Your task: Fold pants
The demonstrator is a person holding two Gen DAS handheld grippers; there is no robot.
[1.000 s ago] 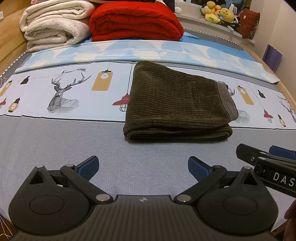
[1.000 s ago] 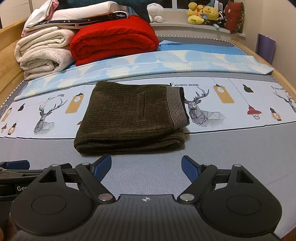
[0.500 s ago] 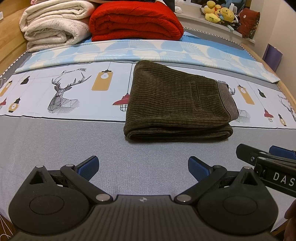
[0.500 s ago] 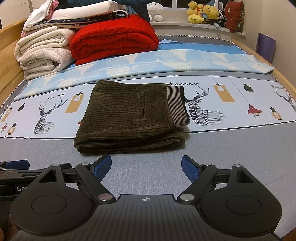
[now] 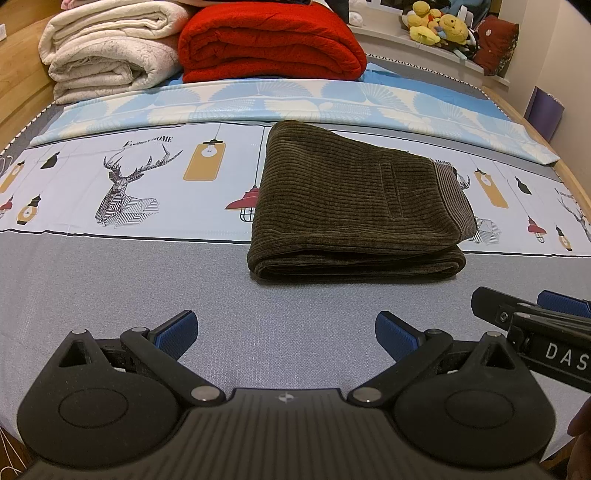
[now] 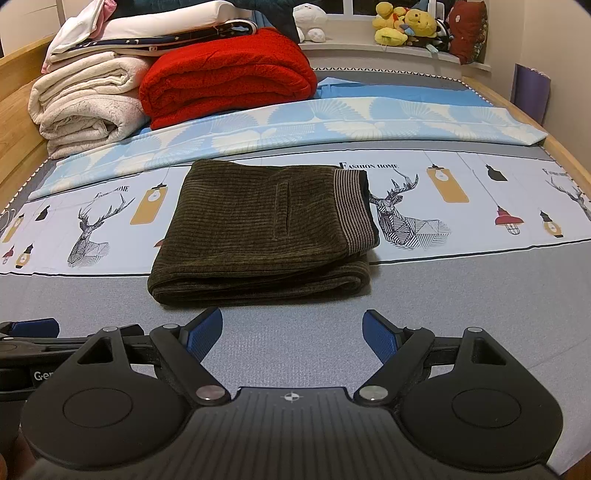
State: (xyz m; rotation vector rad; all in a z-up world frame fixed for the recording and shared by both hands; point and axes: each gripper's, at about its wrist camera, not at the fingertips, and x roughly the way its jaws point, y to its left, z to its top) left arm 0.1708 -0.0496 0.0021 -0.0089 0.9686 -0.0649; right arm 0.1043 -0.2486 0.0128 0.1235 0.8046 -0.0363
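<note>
Dark olive corduroy pants [image 5: 354, 203] lie folded into a compact rectangle on the bed, striped waistband on the right; they also show in the right wrist view [image 6: 266, 232]. My left gripper [image 5: 286, 332] is open and empty, hovering over the grey sheet in front of the pants, a short way back from their near edge. My right gripper [image 6: 291, 332] is open and empty, close to the pants' near fold without touching it. The right gripper's side shows at the right of the left wrist view [image 5: 535, 317].
A red blanket [image 5: 269, 40] and cream blankets [image 5: 107, 48] are stacked at the head of the bed. A blue patterned sheet [image 5: 295, 103] lies behind the pants. Plush toys [image 6: 402, 22] sit on the sill. Wooden bed rails [image 6: 18, 110] run along both sides.
</note>
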